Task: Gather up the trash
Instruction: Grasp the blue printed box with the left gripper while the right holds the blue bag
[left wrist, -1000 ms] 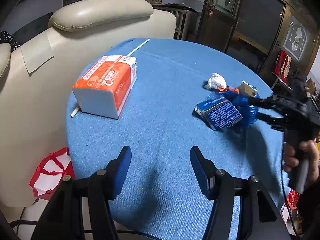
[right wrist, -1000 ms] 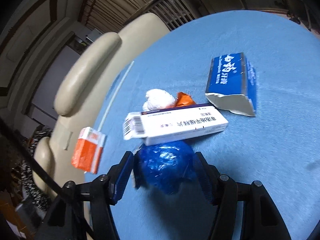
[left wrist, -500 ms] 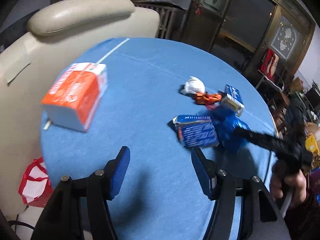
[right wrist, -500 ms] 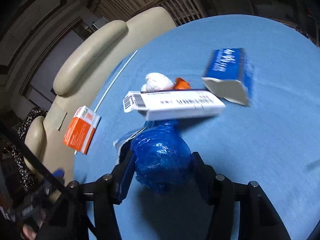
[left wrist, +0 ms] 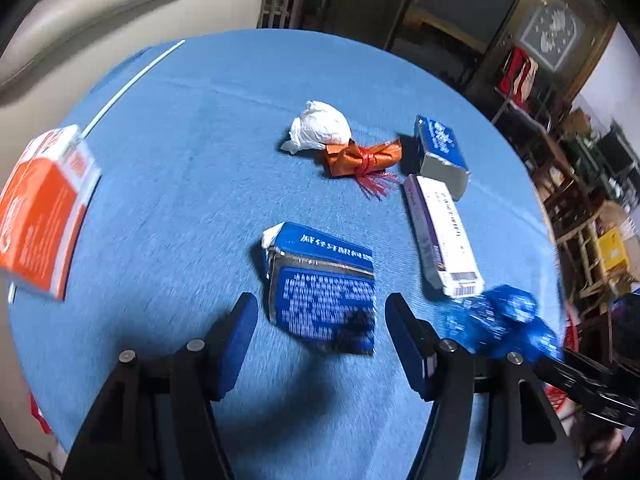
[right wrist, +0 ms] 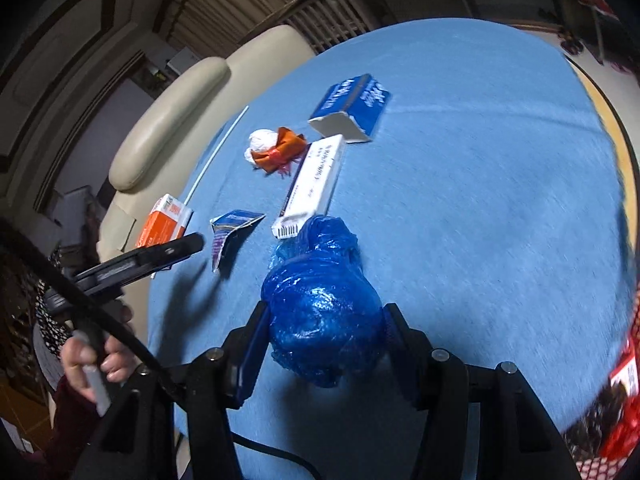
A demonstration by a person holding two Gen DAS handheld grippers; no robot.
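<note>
My right gripper (right wrist: pixel 324 332) is shut on a crumpled blue plastic bag (right wrist: pixel 322 312) and holds it above the blue table (right wrist: pixel 480 200); the bag also shows in the left wrist view (left wrist: pixel 504 326). My left gripper (left wrist: pixel 318 332) is open, just in front of a torn blue box (left wrist: pixel 324 288), which also shows in the right wrist view (right wrist: pixel 232 228). Farther on lie a long white box (left wrist: pixel 440 236), a second blue box (left wrist: pixel 440 156), an orange wrapper (left wrist: pixel 360 158) and a white wad (left wrist: pixel 320 130).
An orange tissue pack (left wrist: pixel 40 216) sits at the table's left edge, with a white straw (left wrist: pixel 132 80) behind it. A cream sofa (left wrist: pixel 100 8) stands beyond the table. A red mesh basket (right wrist: pixel 616 432) is at the lower right, off the table.
My right gripper has lifted the blue bag and pulled it back from the white box. My left gripper has moved right and forward, toward the torn blue box.
</note>
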